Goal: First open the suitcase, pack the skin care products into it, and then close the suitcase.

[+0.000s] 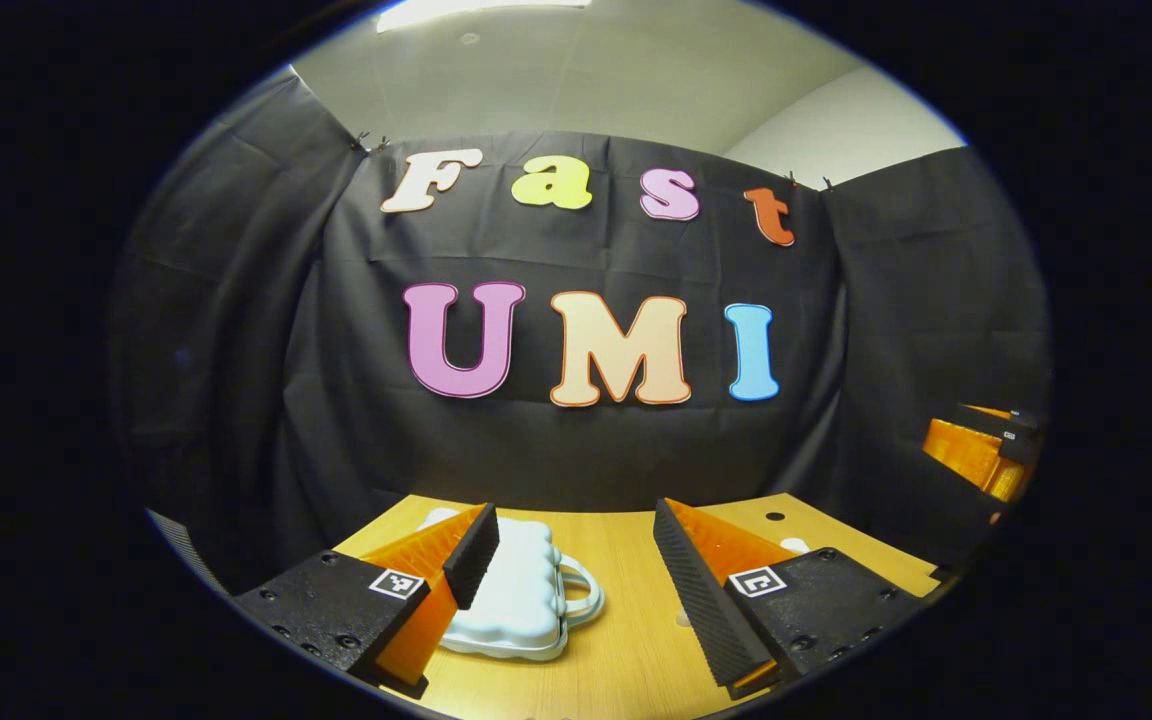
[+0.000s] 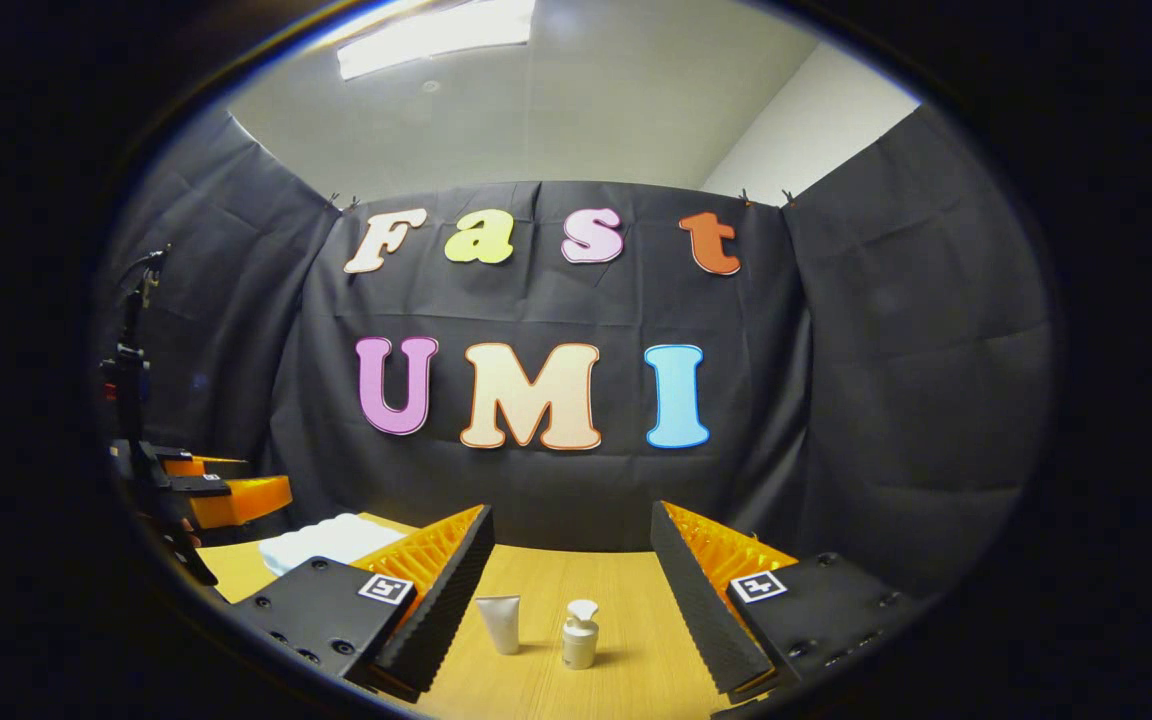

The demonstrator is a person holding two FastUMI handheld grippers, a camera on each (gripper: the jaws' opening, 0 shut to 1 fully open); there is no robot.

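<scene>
One pale blue suitcase (image 1: 521, 590) lies shut on the wooden table (image 1: 626, 620), its handle toward the middle of the tabletop, partly behind the left finger of the left gripper (image 1: 572, 560), whose two fingers stand wide apart around nothing. In the right gripper view, two skin care products stand on the table between the spread, empty fingers of the right gripper (image 2: 568, 565): one white tube (image 2: 500, 624) and, just beside it, one small pump bottle (image 2: 580, 634). The suitcase shows there as a pale shape at far left, well apart from them.
</scene>
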